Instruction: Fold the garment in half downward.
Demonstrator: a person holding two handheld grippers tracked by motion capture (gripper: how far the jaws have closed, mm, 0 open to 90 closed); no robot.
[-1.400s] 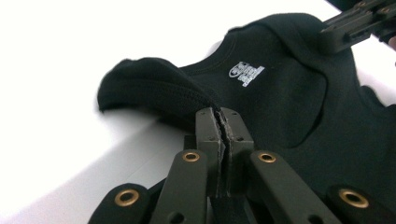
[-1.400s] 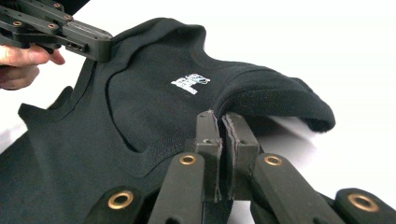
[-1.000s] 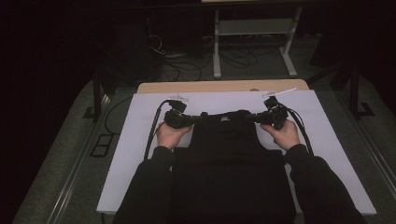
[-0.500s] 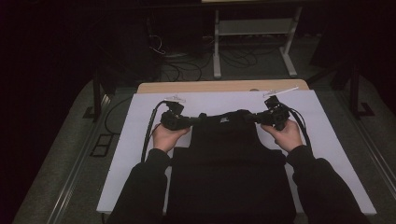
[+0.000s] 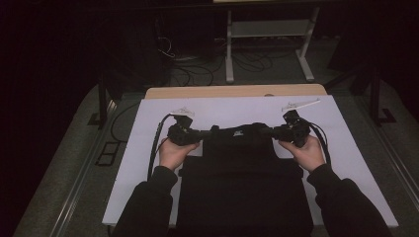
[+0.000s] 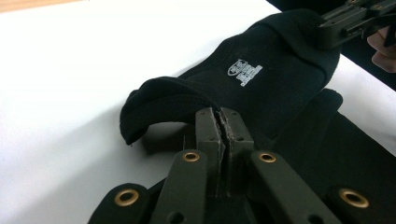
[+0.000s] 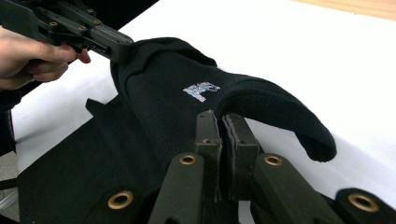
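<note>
A black fleece garment [image 5: 242, 177] with a small white logo [image 5: 237, 132] lies on the white table cover [image 5: 237, 108], its lower part hanging toward the person. My left gripper [image 5: 200, 134] is shut on the left end of its top edge, my right gripper [image 5: 274, 132] on the right end. The edge is stretched between them, a little above the cover. In the left gripper view the jaws [image 6: 220, 116] pinch the fabric fold [image 6: 261, 79]. The right gripper view has the jaws [image 7: 219, 119] pressed together on the same fold [image 7: 187, 88], with the other gripper [image 7: 70, 28] far off.
A wooden table edge [image 5: 232, 91] runs along the far side of the cover. Beyond it stand a white shelf frame [image 5: 269, 29] and floor cables [image 5: 183, 59]. A black cable [image 5: 157, 143] loops from the left gripper.
Both hands have drawn slightly back toward the person, carrying the garment's top edge with them. Both grips are unchanged.
</note>
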